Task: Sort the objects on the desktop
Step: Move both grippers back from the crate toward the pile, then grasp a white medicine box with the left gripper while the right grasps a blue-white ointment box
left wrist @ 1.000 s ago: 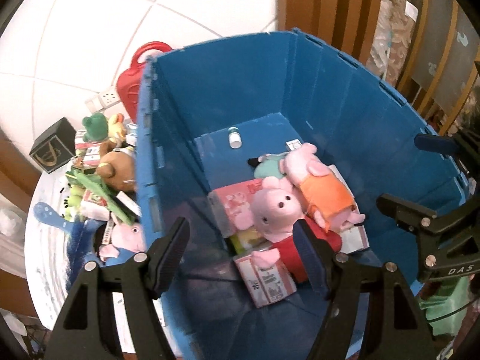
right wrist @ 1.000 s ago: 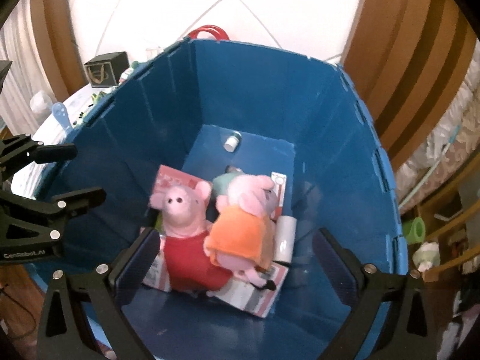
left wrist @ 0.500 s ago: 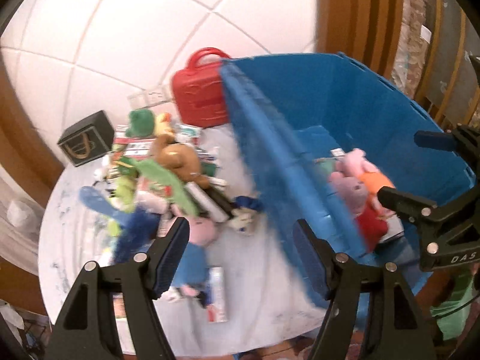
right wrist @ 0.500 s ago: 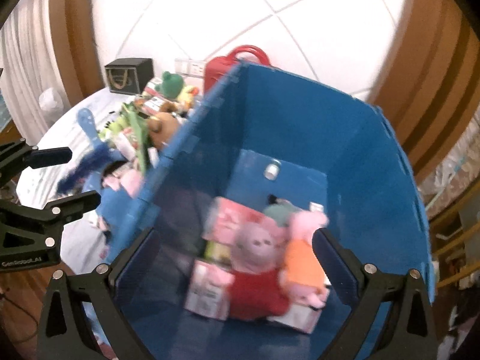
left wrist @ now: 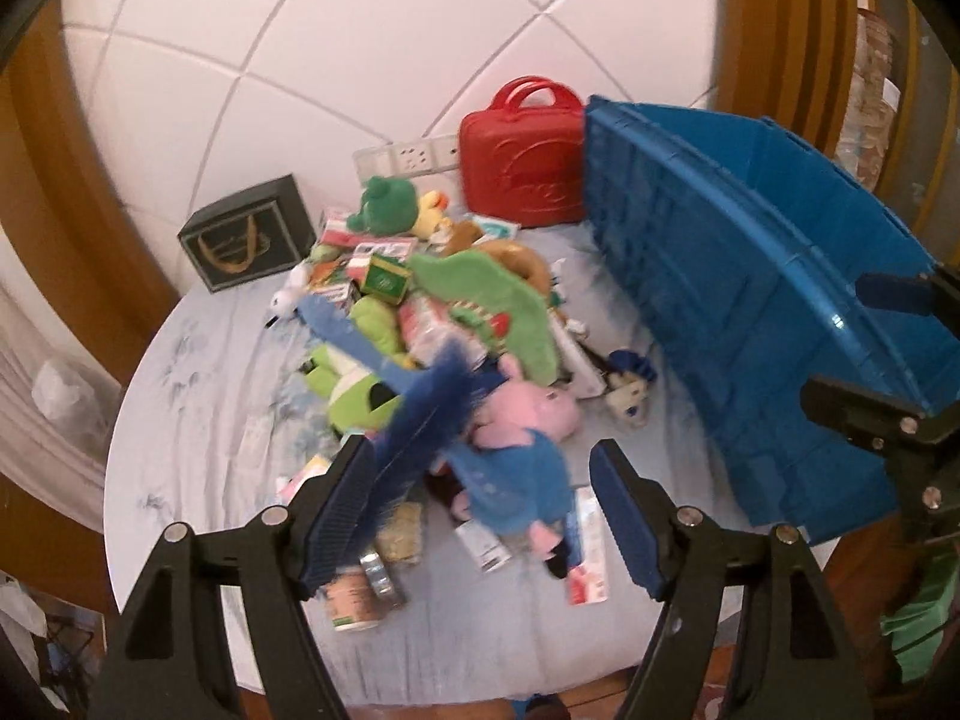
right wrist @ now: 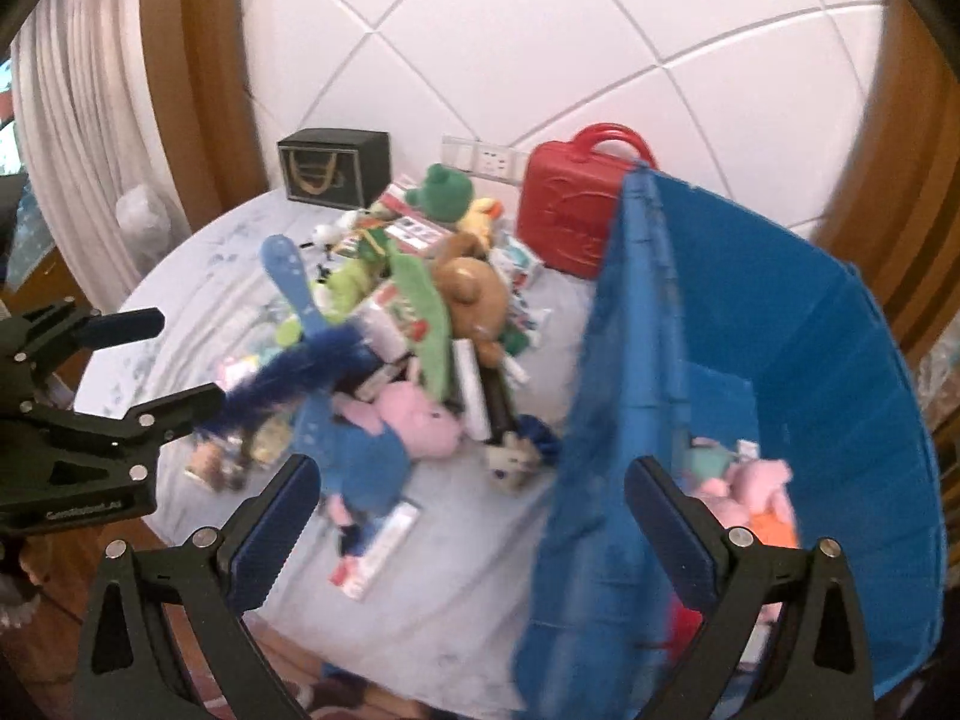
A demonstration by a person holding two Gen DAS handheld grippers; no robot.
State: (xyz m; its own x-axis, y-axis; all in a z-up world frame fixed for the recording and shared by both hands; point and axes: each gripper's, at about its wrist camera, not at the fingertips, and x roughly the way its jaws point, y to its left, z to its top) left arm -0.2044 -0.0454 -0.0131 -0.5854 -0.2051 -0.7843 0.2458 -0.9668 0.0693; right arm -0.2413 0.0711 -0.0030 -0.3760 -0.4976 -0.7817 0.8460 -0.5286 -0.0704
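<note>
A pile of plush toys and small boxes lies on the round white table [left wrist: 198,360]. A pink pig plush in blue clothes [left wrist: 516,426] lies at the pile's near edge, also in the right wrist view [right wrist: 396,432]. My left gripper [left wrist: 480,480] is open and empty above it. A blue crate [left wrist: 750,276] stands at the right, and in the right wrist view [right wrist: 840,360] it holds pig plushes [right wrist: 750,486]. My right gripper [right wrist: 468,510] is open and empty over the crate's left wall.
A red case [left wrist: 522,168] and a dark box [left wrist: 246,234] stand at the back by the tiled wall. A green crocodile plush [left wrist: 486,306], a brown bear [right wrist: 474,294] and a blue fluffy toy [left wrist: 420,408] lie in the pile. Small packets [left wrist: 588,552] lie near the table's front edge.
Both grippers have swung left, from looking down into the blue crate to facing the toy pile on the table. Both stayed open and empty.
</note>
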